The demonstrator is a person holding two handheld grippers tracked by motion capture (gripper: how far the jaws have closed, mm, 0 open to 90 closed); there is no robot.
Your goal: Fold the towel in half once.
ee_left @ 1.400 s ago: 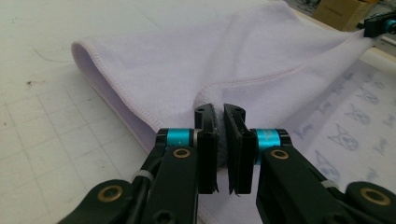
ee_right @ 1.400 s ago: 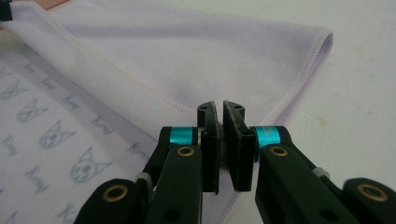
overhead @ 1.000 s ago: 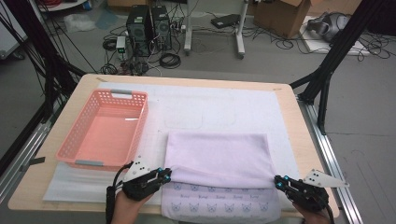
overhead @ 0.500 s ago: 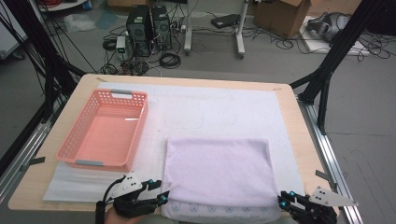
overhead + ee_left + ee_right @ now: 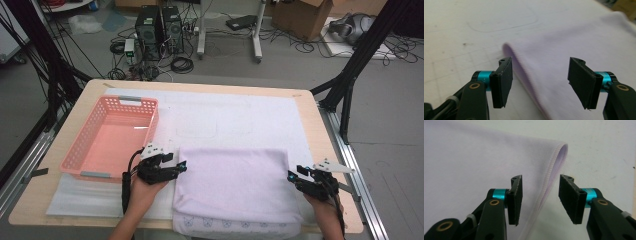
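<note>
Both grippers parted at the folded lilac towel's side edges.

The left gripper and right gripper have just been opening; nothing is gripped. The towel lies at the table's near edge, its patterned lower layer overhanging. The print is too small to identify; no writing is legible.

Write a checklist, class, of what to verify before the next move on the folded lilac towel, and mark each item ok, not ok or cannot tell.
1. Left gripper jaws apart, having just been opening, over the towel edge, not pinching: ok.
2. Right gripper jaws likewise just opening, hemmed edge between them, pads off it: ok.
3. Towel lies flat, folded: ok.
4. Both layers of the edge lie between the right jaws: cannot tell.
5. Pink basket apart from the towel: ok.
</note>
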